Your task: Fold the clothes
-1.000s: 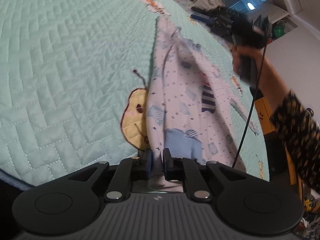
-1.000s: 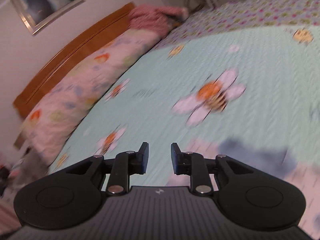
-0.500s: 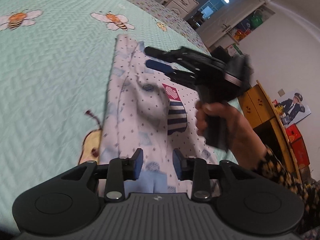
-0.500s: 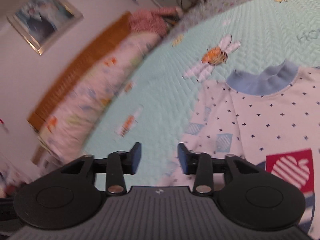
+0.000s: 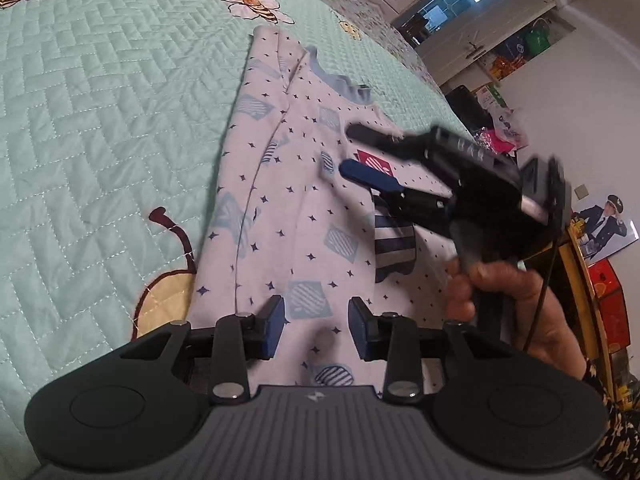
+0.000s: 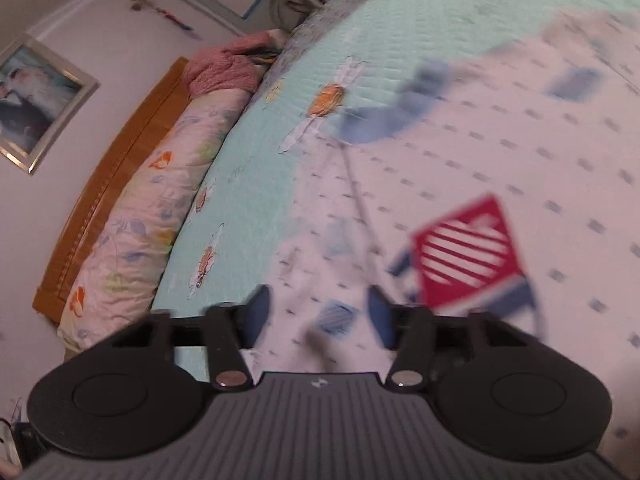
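Patterned shirt [image 5: 304, 216] flat on quilt [image 5: 100, 128] (both tongs apart)

The left wrist view looks down and forward over its fingers [image 5: 276, 326], close above the bed [image 5: 100, 128], facing a doorway [image 5: 452, 12] beyond the far edge. The right wrist view, blurred, sits nearer the cloth and faces the headboard [image 6: 108, 184]. Both share the shirt [image 5: 288, 216] and its red patch [image 6: 466, 252]
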